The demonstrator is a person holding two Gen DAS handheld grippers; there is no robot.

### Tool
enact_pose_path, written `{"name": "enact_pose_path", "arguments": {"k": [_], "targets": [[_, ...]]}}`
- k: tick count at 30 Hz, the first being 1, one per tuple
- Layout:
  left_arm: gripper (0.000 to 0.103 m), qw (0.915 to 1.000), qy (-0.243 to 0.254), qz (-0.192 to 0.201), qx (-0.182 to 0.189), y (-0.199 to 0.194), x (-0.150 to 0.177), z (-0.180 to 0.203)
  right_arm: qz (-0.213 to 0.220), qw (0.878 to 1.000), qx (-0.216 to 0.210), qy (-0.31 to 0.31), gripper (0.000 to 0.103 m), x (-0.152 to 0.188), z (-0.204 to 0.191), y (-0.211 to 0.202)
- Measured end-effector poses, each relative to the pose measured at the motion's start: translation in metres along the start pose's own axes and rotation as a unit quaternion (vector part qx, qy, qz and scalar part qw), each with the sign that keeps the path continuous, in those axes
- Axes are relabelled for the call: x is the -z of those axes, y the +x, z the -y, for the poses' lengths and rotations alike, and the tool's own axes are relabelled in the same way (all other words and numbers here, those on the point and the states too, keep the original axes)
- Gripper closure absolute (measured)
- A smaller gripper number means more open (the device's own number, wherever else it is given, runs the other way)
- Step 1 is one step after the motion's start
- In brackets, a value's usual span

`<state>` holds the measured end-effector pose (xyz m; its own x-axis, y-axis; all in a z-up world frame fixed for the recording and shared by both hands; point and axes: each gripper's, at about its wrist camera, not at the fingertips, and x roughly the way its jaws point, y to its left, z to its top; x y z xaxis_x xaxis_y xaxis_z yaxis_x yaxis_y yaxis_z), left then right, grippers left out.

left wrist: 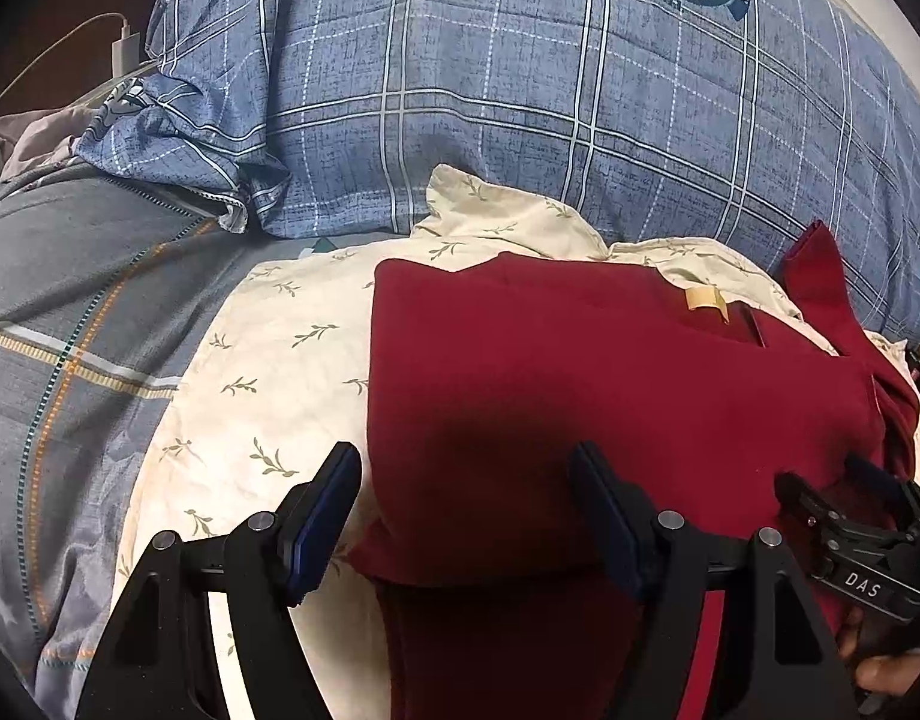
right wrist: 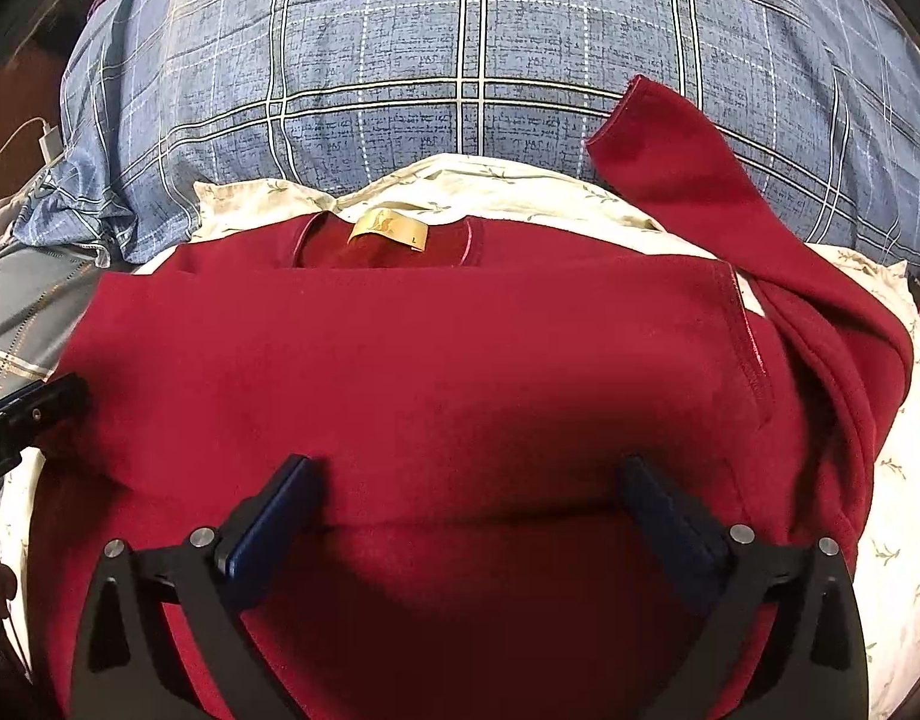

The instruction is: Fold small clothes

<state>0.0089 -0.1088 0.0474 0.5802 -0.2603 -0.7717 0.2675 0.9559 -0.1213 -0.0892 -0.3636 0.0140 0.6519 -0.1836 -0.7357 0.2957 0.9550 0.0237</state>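
**On the bed, one red garment between your two tools**

Across the bed, you had one dark red garment (right wrist: 460,360) lying on one cream cloth with a leaf print (left wrist: 268,372), its lower part folded up over the body. One tan neck label (right wrist: 388,229) showed at the collar, and one sleeve (right wrist: 700,180) reached away to the right, its cuff resting on the blue plaid duvet (right wrist: 400,60).

You held two tools. Your left tool (left wrist: 466,468) stood with its jaws apart, one blue pad (left wrist: 322,522) over the cream cloth just beside the garment's left edge, the other over the red fabric; nothing was pinched between them. Your right tool (right wrist: 469,474) had its jaws spread wide, both pads over the folded garment near the fold line, with red cloth below them but no grip that could be seen. From the left wrist view, that right tool (left wrist: 856,534) sat at the garment's right edge, with part of your hand (left wrist: 880,660) behind it.

Farther left lay one grey striped blanket (left wrist: 70,330) and one white charger with its cable (left wrist: 126,48).
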Motion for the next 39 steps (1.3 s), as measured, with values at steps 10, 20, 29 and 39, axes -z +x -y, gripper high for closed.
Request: {"name": "enact_pose_path", "arguments": {"k": [10, 20, 29, 39], "targets": [[0.031, 1.0000, 0.004, 0.005, 0.007, -0.005, 0.000, 0.001, 0.010, 0.998, -0.046, 0.028, 0.002, -0.010, 0.017, -0.030], [0.031, 0.9999, -0.012, -0.001, 0.004, -0.003, -0.002, -0.006, 0.046, 0.995, -0.023, 0.089, 0.012, -0.097, 0.065, -0.010], [0.031, 1.0000, -0.002, -0.006, -0.007, 0.009, -0.010, -0.007, 0.061, 0.987, 0.039, 0.146, 0.012, -0.154, 0.095, 0.060], [0.031, 0.9997, -0.014, -0.008, -0.019, 0.018, -0.014, -0.012, 0.011, 0.983, -0.058, 0.171, 0.087, -0.166, 0.123, 0.081]]}}
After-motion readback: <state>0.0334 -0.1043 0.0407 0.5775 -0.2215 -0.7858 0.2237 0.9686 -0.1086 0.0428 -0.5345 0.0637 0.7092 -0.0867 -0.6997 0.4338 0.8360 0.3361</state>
